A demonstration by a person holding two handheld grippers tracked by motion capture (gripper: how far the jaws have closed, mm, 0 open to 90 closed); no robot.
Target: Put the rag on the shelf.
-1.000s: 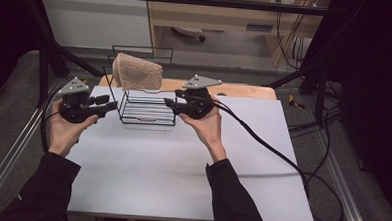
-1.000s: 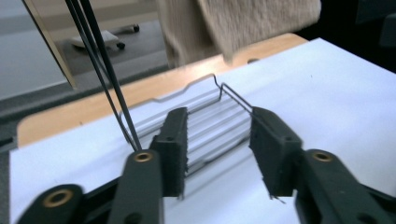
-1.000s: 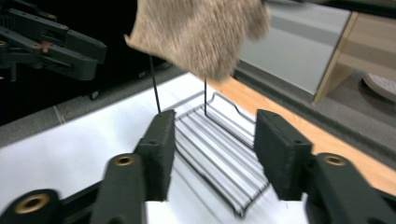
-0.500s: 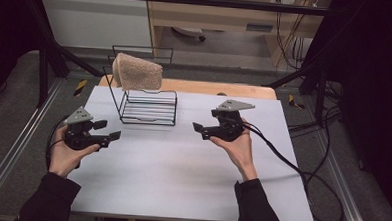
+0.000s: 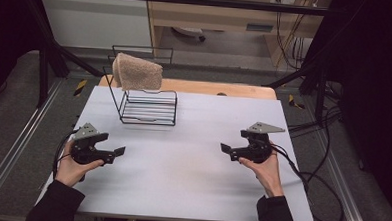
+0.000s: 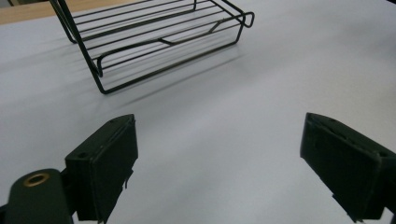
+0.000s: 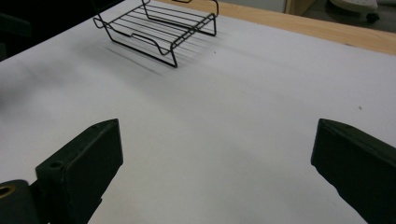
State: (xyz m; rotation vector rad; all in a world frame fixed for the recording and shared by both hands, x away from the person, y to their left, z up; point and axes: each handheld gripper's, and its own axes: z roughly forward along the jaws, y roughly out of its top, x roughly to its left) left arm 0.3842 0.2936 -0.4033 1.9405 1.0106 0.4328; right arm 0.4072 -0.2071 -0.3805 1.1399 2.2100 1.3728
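Grippers sit low over the white table (image 5: 180, 190) in the high view, well apart from each other. Taking the table's middle as the clock's centre, the left gripper (image 5: 113, 155) is at about eight o'clock and the right gripper (image 5: 226, 149) at about four o'clock, their tips pointing toward each other. Both have just been opening their jaws, and nothing lies between them. At about eleven o'clock stands a black wire rack (image 5: 146, 106), with a tan towel (image 5: 137, 74) draped over its upright back rail; a wooden board (image 5: 210, 87) runs along the far edge at twelve o'clock.

From the left gripper view, the left gripper (image 6: 219, 172) has its two black jaws spread wide over bare table (image 6: 224, 107), holding nothing. The rack's flat base (image 6: 159, 42) lies ahead at about eleven o'clock, apart from the jaws.

From the right gripper view, the right gripper (image 7: 217, 172) is likewise spread wide and empty above the table (image 7: 224, 107). The rack (image 7: 159, 32) sits farther off at about eleven o'clock, and the board (image 7: 327, 32) crosses at one o'clock.
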